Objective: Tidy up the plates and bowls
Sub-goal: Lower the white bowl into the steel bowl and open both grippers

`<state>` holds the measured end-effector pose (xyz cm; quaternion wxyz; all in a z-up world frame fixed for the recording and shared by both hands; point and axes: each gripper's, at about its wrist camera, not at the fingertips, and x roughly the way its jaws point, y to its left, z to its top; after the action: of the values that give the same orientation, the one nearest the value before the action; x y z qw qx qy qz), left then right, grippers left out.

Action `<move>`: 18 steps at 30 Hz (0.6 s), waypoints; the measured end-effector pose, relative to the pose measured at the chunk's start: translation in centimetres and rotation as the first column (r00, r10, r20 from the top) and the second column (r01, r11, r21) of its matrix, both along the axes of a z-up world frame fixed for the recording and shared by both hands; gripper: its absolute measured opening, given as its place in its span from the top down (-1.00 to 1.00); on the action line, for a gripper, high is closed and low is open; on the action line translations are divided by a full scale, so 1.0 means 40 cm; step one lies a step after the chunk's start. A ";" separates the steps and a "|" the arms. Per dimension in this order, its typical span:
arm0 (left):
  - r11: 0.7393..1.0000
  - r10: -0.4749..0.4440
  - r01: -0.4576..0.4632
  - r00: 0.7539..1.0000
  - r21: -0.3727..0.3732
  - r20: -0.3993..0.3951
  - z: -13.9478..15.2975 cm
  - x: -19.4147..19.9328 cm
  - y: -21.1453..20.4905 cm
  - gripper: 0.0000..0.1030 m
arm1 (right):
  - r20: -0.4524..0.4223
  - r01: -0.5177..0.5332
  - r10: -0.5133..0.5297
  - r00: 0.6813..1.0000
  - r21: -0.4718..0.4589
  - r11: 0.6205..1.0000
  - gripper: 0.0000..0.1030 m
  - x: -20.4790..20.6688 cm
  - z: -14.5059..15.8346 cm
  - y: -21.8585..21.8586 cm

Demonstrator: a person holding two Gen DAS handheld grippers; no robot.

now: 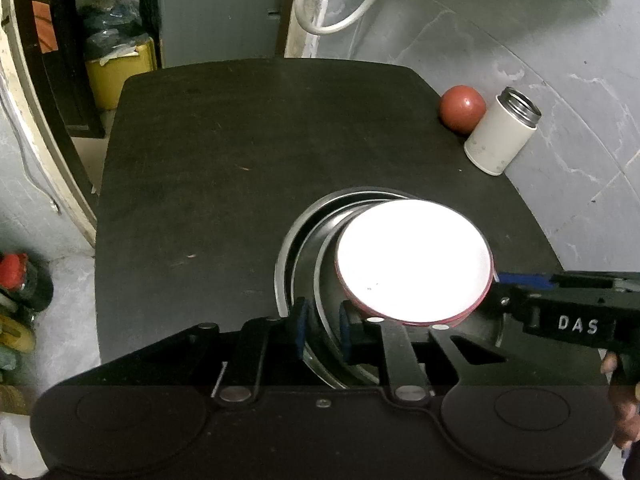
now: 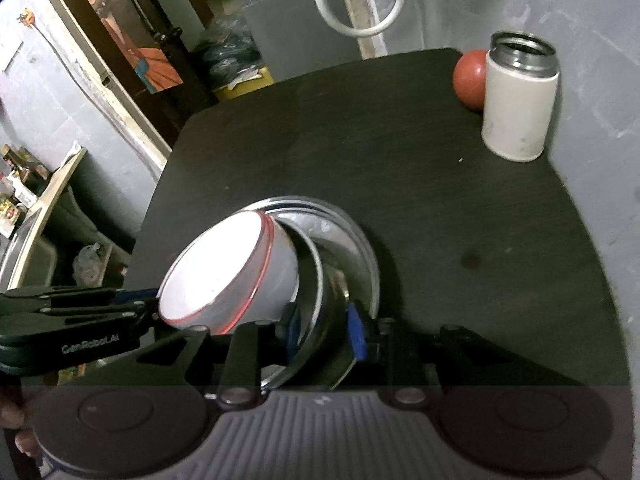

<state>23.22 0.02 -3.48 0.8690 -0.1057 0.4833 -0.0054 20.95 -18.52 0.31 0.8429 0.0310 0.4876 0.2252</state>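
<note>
Left wrist view: at lower centre the left gripper (image 1: 323, 330) pinches the rim of a tilted steel plate (image 1: 320, 280) between its blue pads; the plate sits in a larger steel plate (image 1: 285, 252) on the black table (image 1: 224, 160). A red-rimmed white bowl (image 1: 414, 260) rests in them — its inside is glared out. At right the right gripper (image 1: 498, 280) touches the bowl's rim; whether it clamps it cannot be told. Upper right: a red ball (image 1: 462, 108) touching an open white canister (image 1: 500, 136).

Right wrist view: at lower centre the right gripper (image 2: 326, 334) clamps the steel plate (image 2: 312, 320); the bowl (image 2: 228, 272) tilts left — contents unreadable.
</note>
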 end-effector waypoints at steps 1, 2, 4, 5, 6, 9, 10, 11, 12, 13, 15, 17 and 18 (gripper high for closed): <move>1.000 0.004 -0.004 1.000 0.009 0.000 0.001 -0.003 0.000 0.40 | 0.002 0.003 -0.003 1.000 0.005 1.000 0.37 0.000 0.001 -0.004; 1.000 0.008 -0.008 1.000 0.016 0.001 0.001 -0.005 0.000 0.36 | 0.000 0.004 -0.004 1.000 0.012 1.000 0.37 0.002 0.002 -0.008; 1.000 0.017 -0.017 1.000 0.009 0.002 0.001 -0.010 0.006 0.31 | 0.005 0.009 -0.009 1.000 0.014 1.000 0.34 0.002 0.002 -0.012; 1.000 0.019 -0.019 1.000 0.007 0.004 0.002 -0.013 0.008 0.30 | 0.008 0.010 -0.010 1.000 0.012 1.000 0.33 0.000 0.004 -0.013; 1.000 0.020 -0.020 1.000 0.010 0.007 0.005 -0.016 0.008 0.28 | 0.012 0.012 -0.012 1.000 0.008 1.000 0.30 -0.002 0.005 -0.012; 1.000 0.021 -0.021 1.000 0.016 0.017 0.013 -0.023 0.008 0.16 | 0.029 0.033 -0.033 0.999 -0.016 0.999 0.08 -0.010 0.005 -0.018; 1.000 0.024 -0.024 1.000 0.019 0.020 0.015 -0.024 0.006 0.15 | 0.026 0.038 -0.038 0.999 -0.005 0.999 0.07 -0.013 0.005 -0.023; 0.999 0.023 -0.023 1.000 0.021 0.022 0.017 -0.026 0.005 0.14 | 0.022 0.043 -0.043 0.999 0.005 0.999 0.07 -0.013 0.006 -0.029; 0.999 0.023 -0.023 0.999 0.021 0.022 0.020 -0.027 0.006 0.13 | 0.025 0.048 -0.048 0.999 0.006 0.999 0.03 -0.015 0.006 -0.031; 0.999 0.025 -0.026 0.999 0.023 0.023 0.021 -0.027 0.005 0.11 | 0.030 0.049 -0.050 0.998 0.004 0.999 -0.02 -0.018 0.008 -0.033; 0.999 0.030 -0.030 0.999 0.032 0.025 0.025 -0.030 0.003 0.09 | 0.036 0.050 -0.051 0.998 0.014 0.999 -0.08 -0.022 0.011 -0.037; 0.999 0.035 -0.036 0.999 0.039 0.029 0.029 -0.034 0.001 0.04 | 0.040 0.054 -0.054 0.998 0.016 0.998 -0.09 -0.027 0.012 -0.040; 0.998 0.039 -0.040 0.999 0.041 0.031 0.032 -0.037 -0.001 0.00 | 0.040 0.055 -0.056 0.998 0.018 0.998 -0.10 -0.029 0.013 -0.041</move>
<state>21.75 0.00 -2.22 0.8781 -0.0968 0.4681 0.0202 19.80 -20.15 0.84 0.8584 0.0471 0.4673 0.2065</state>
